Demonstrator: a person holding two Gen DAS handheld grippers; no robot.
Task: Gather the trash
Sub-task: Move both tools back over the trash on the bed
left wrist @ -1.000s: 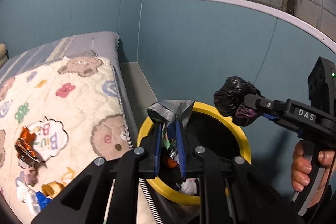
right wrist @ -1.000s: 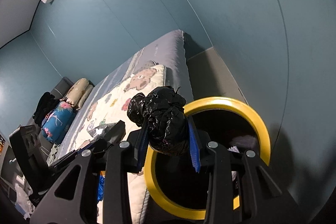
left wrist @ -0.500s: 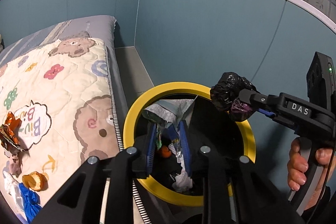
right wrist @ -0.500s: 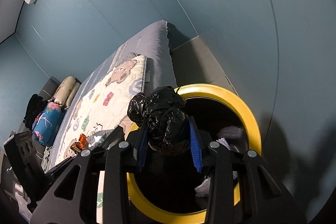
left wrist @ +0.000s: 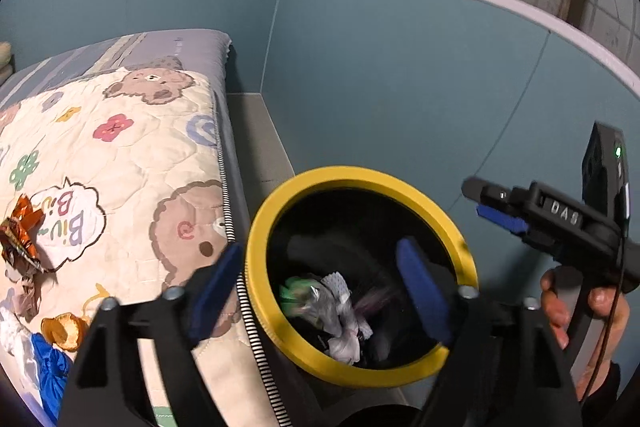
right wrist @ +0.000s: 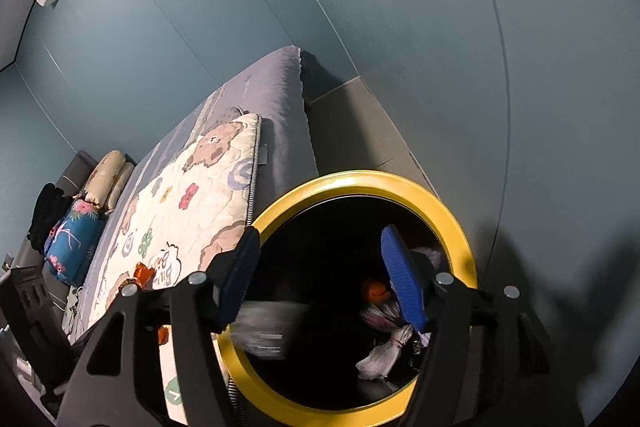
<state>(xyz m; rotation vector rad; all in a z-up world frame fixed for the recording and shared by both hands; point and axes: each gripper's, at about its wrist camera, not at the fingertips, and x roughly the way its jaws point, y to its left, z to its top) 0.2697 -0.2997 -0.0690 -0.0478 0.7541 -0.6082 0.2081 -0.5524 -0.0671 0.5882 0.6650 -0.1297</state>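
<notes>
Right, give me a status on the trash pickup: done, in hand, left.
Done: crumpled wrappers lie inside the yellow-rimmed bin.
In hand: nothing; the left gripper and right gripper both hang open and empty over the bin.
Left: an orange foil wrapper, a tan scrap and a blue piece lie on the quilt.

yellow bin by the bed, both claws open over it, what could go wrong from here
1. The left claw hangs over the bin's yellow rim beside the quilt; swinging back could clip it and tip the bin.
2. Orange foil wrapper and blue scrap on the quilt are light and crumpled, so a grip may slip.
</notes>
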